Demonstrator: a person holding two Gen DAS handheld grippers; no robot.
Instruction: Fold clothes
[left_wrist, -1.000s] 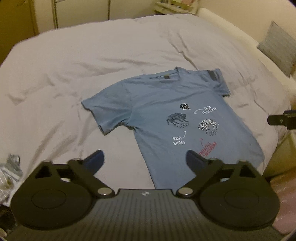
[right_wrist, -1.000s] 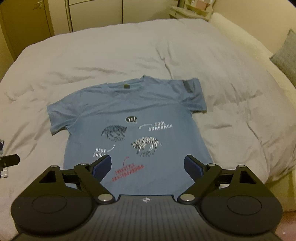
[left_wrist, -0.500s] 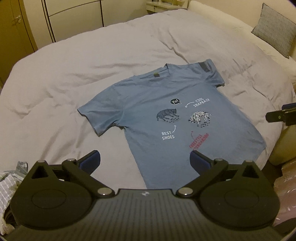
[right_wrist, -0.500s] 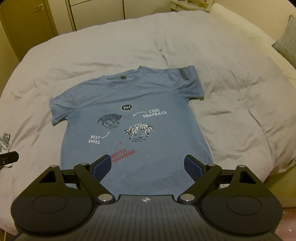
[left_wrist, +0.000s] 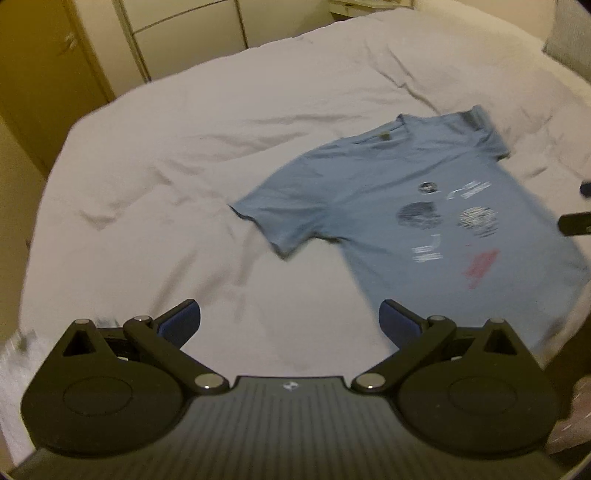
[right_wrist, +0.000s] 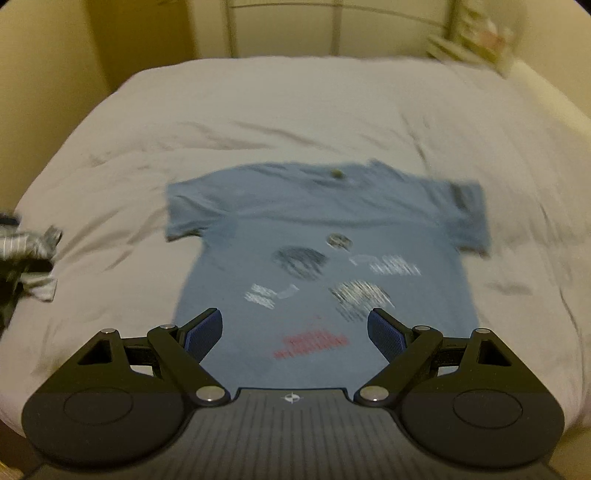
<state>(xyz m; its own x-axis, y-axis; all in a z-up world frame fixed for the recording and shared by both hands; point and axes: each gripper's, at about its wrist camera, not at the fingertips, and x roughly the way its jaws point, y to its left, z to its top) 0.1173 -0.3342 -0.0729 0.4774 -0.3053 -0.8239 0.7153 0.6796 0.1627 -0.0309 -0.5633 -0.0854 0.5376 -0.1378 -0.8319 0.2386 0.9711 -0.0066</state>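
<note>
A light blue T-shirt (left_wrist: 424, 192) with printed animals and text lies flat, front up, on the white bed cover (left_wrist: 192, 177), collar toward the far side. In the right wrist view the same T-shirt (right_wrist: 332, 229) spreads out straight ahead, both sleeves out to the sides. My left gripper (left_wrist: 290, 321) is open above bare cover, left of the shirt's hem. My right gripper (right_wrist: 295, 332) is open above the shirt's lower front, holding nothing. The tip of the right gripper (left_wrist: 574, 223) shows at the right edge of the left wrist view. Both views are motion-blurred.
A crumpled striped garment (right_wrist: 31, 258) lies at the bed's left edge. Cupboard doors (left_wrist: 184, 40) stand beyond the bed. A grey cushion (left_wrist: 569, 44) rests at the far right, and a shelf (right_wrist: 476, 40) stands at the back right.
Both grippers have swung: the left one turned leftward, so the shirt slid to the right of its view; the right one now faces the shirt squarely. Both stay open.
</note>
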